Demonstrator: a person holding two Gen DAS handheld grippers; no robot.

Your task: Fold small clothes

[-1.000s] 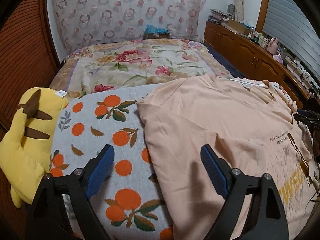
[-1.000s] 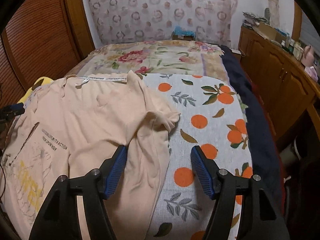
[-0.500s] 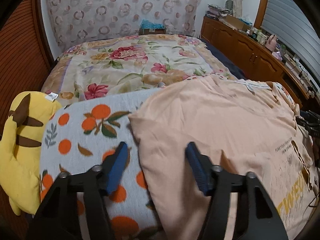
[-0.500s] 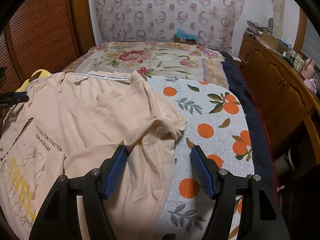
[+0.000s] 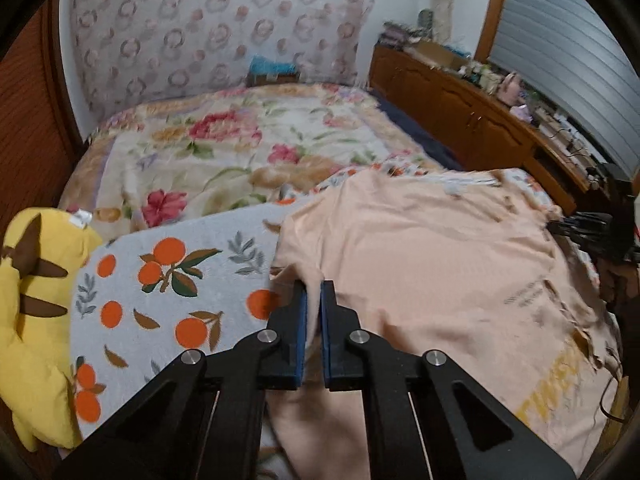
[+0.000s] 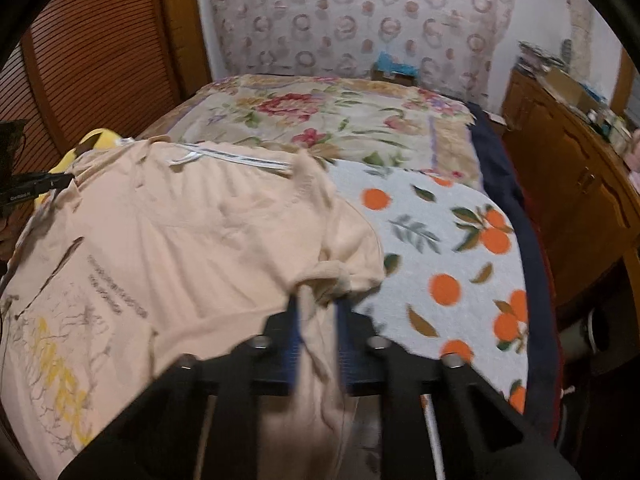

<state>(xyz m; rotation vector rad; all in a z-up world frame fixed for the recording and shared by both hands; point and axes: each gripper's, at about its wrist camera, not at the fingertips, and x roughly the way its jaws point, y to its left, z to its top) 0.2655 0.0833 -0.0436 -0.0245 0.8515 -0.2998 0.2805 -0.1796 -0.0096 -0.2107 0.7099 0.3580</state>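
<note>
Both grippers angle down at the bed. The left gripper point(image 5: 314, 300) has just clamped onto the shirt's point(image 5: 432, 264) side edge, cloth pinched between its blue pads. The right gripper point(image 6: 316, 320) has just closed on a bunch of fabric below the sleeve. The shirt is soft peach cotton, wrinkled, spread on a fuzzy orange-print blanket point(image 5: 168, 280). A plush yellow toy point(image 5: 32, 304) sits just beside it.

Dim, warm indoor light; fisheye-bent dark edges; right view motion-blurred.
</note>
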